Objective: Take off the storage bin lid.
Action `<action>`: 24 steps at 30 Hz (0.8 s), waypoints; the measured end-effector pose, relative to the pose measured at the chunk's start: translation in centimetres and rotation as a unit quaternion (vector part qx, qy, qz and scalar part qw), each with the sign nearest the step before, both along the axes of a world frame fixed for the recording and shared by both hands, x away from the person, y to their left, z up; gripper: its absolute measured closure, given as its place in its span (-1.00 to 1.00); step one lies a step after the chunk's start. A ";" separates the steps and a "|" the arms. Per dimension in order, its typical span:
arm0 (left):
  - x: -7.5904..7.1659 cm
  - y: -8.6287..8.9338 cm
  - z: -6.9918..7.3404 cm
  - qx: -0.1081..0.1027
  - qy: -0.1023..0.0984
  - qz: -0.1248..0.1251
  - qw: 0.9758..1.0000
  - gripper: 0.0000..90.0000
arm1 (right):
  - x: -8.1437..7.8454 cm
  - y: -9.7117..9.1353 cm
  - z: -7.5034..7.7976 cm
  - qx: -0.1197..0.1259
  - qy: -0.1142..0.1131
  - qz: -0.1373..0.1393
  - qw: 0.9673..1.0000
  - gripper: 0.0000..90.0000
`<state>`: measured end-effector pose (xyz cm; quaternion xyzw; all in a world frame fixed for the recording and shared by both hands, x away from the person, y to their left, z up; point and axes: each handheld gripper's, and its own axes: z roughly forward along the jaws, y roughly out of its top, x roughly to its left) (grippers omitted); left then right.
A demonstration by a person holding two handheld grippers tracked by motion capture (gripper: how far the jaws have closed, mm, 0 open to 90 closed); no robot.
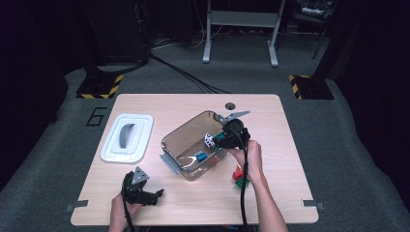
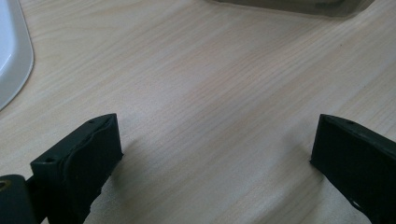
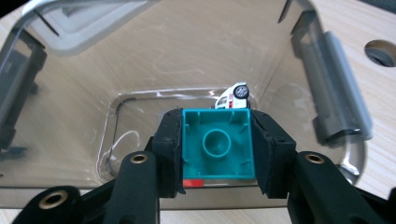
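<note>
Here the right claw (image 3: 217, 148) grips an unmarked teal brick (image 3: 218, 143) over the clear bin (image 3: 327, 98); left claw (image 2: 215, 158) gapes

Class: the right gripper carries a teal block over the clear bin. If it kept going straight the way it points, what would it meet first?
Probably the white toy car just beyond the teal block, or else the clear bin floor; depth is uncertain.

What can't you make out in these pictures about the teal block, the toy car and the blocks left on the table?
- Teal block: in the right gripper view the right gripper covers both sides, leaving its hollow underside showing.
- Toy car: the block hides most of it, leaving a wheel and some white body.
- Blocks on the table: in the high view the right hand and cable overlap them; too small to count.
- Clear container: cut off by the left gripper view's top edge.
</note>
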<state>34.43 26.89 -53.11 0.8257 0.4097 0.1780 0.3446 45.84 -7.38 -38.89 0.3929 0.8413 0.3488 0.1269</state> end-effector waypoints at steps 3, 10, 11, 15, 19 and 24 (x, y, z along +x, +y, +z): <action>0.0 0.0 0.0 0.000 0.000 -0.001 1.000 -0.96 | -0.1 0.1 -0.2 -0.003 0.003 0.002 1.000 0.29; 0.0 0.0 0.0 0.002 0.000 0.000 1.000 -0.96 | -0.3 0.0 -0.6 -0.004 0.009 0.010 1.000 0.24; 0.0 0.0 0.0 0.002 0.000 -0.001 1.000 -0.96 | -0.4 0.0 -0.6 -0.006 0.008 0.010 1.000 0.16; 0.0 0.1 0.0 0.004 -0.001 -0.001 1.000 -0.96 | -0.6 -0.3 -0.2 -0.006 0.007 0.007 1.000 -0.11; 0.0 0.1 0.0 0.004 0.000 -0.002 1.000 -0.96 | -1.4 -1.0 0.6 0.012 -0.011 -0.007 1.000 -0.43; 0.0 0.0 0.0 0.002 0.000 -0.001 1.000 -0.96 | -2.7 -2.8 1.2 0.020 -0.025 -0.021 0.999 -0.64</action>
